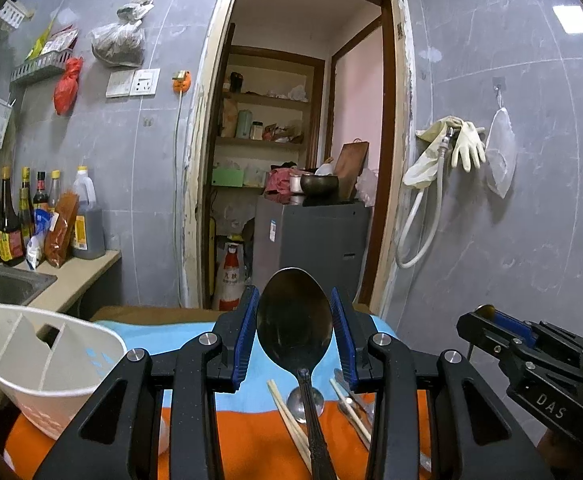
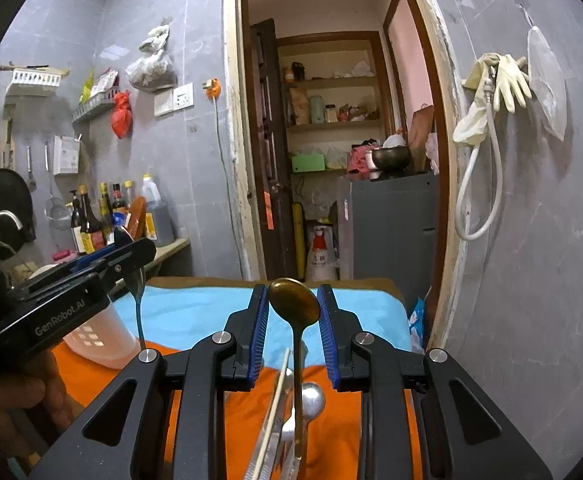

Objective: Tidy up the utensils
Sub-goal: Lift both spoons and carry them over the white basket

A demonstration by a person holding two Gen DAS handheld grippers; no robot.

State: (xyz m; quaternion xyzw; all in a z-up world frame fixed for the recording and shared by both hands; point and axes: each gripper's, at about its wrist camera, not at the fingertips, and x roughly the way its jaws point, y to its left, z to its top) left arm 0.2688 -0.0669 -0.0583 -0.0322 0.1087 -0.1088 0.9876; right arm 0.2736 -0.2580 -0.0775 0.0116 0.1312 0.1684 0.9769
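Spoons are clamped by their bowls: left tool [image 1: 294, 326] grasps a dark steel spoon [image 1: 294, 320], right tool [image 2: 293, 316] a brass spoon [image 2: 294, 302]; lower each handle-first into the white divided plastic holder [image 1: 43, 356].

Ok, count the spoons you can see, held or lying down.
3, maybe more hidden. A dark steel spoon in the left gripper, a brass-coloured spoon in the right gripper, and a silver spoon on the orange cloth among chopsticks.

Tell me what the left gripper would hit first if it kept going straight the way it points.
Probably nothing close. The left gripper, shut on the dark spoon, points over the far table edge toward the doorway; the grey cabinet there looks first, though depth is unclear.
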